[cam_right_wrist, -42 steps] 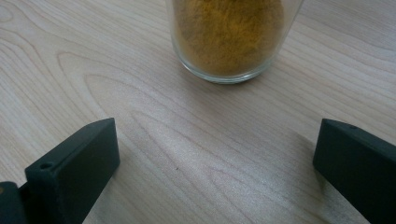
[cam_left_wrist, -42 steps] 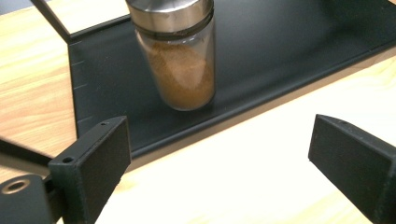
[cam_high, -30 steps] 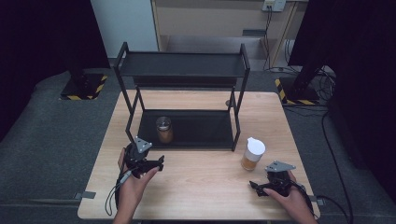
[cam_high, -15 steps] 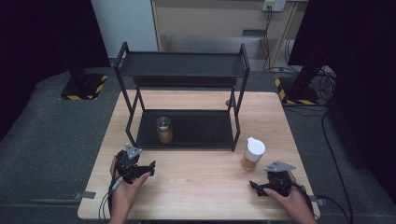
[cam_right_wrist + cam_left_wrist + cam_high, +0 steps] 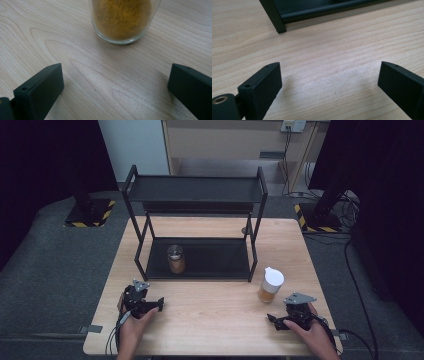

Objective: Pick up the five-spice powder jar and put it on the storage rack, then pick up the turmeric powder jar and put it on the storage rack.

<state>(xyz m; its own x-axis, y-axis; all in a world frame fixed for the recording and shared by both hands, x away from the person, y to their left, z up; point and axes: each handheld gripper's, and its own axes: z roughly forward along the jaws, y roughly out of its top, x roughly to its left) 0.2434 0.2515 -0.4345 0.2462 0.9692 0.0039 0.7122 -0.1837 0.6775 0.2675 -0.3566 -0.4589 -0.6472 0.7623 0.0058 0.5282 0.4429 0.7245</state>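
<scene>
Both hand-held grippers are gaping, empty: left (image 5: 159,304), right (image 5: 272,320). Right is risking toppling the jar (image 5: 270,285) ahead, lower right.

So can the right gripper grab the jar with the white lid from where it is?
Probably yes. The right gripper has its jaws wide open, and the jar with the white lid stands just ahead on bare table, with nothing between them.

A rack (image 5: 195,195) stands at the back of the tabletop (image 5: 215,315), with a jar (image 5: 175,259) on its lower shelf, left. A second jar (image 5: 270,285) stands on the tabletop before the rack's right corner.
</scene>
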